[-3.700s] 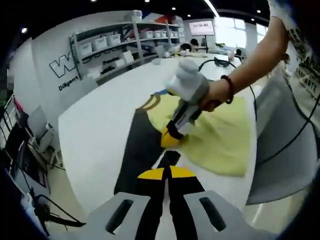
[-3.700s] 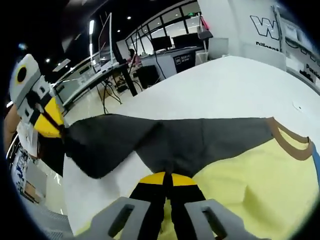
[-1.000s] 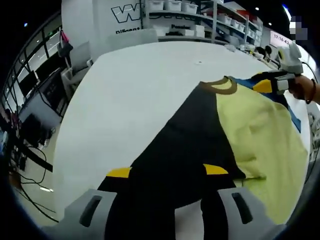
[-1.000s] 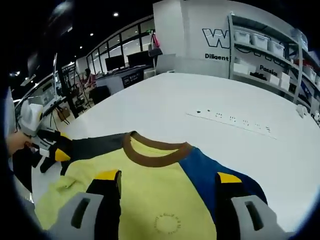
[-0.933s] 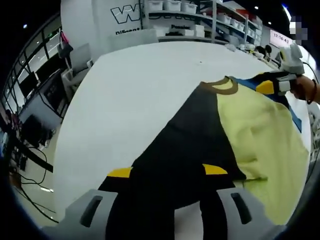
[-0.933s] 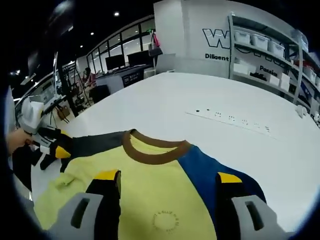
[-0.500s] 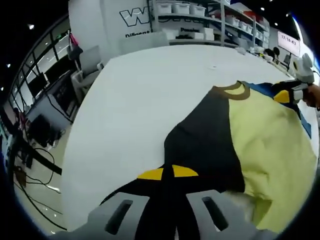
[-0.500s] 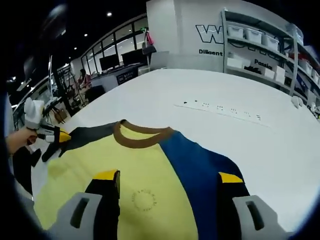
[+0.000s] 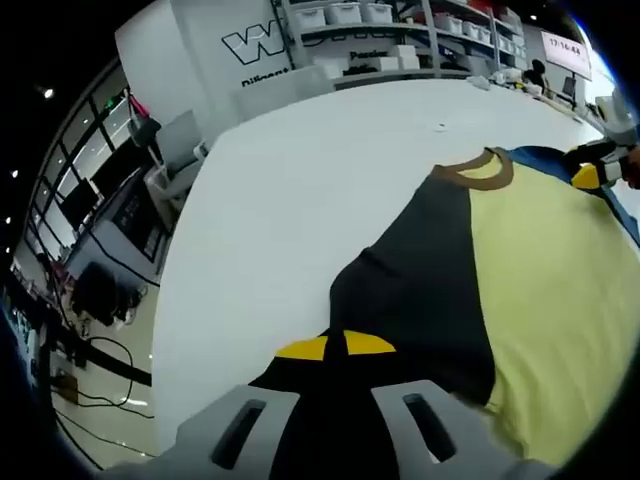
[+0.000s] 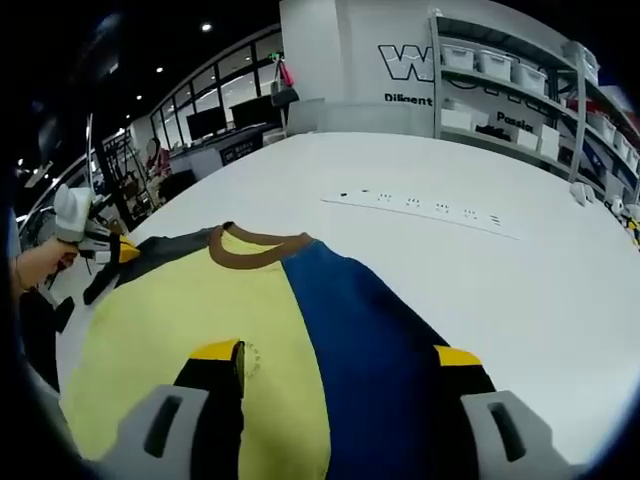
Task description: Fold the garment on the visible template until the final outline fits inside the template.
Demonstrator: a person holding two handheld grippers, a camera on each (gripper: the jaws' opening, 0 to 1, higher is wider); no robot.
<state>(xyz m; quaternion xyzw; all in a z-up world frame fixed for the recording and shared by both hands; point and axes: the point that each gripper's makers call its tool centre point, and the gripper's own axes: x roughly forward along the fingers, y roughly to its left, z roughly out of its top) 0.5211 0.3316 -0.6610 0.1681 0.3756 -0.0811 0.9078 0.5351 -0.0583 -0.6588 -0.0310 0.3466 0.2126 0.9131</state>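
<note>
One garment, laid flat and unfolded on the white table: black panel, yellow middle, blue panel, brown collar at the head. No folds yet to be made out; template outline not discernible under or around the cloth, so fit cannot be judged; whole folding sequence apparently outstanding. Left of the collar: black sleeve, pinched at its low corner by the left gripper, jaws closed together on the fabric; beyond the sleeve, a broad run of bare tabletop out to the table edge, then a drop to floor, chairs and cables. Centre, below the collar: yellow panel, smooth, small round print near the right gripper's left finger. Right of the collar: blue panel, with the right gripper standing wide, jaws spread apart over yellow and blue cloth, nothing gripped. Further right of the collar: open white surface, a power strip lying well apart from the garment, shelving behind. Room for sweeping a sleeve inward judged ample on both flanks; left table edge the nearer limit.
</note>
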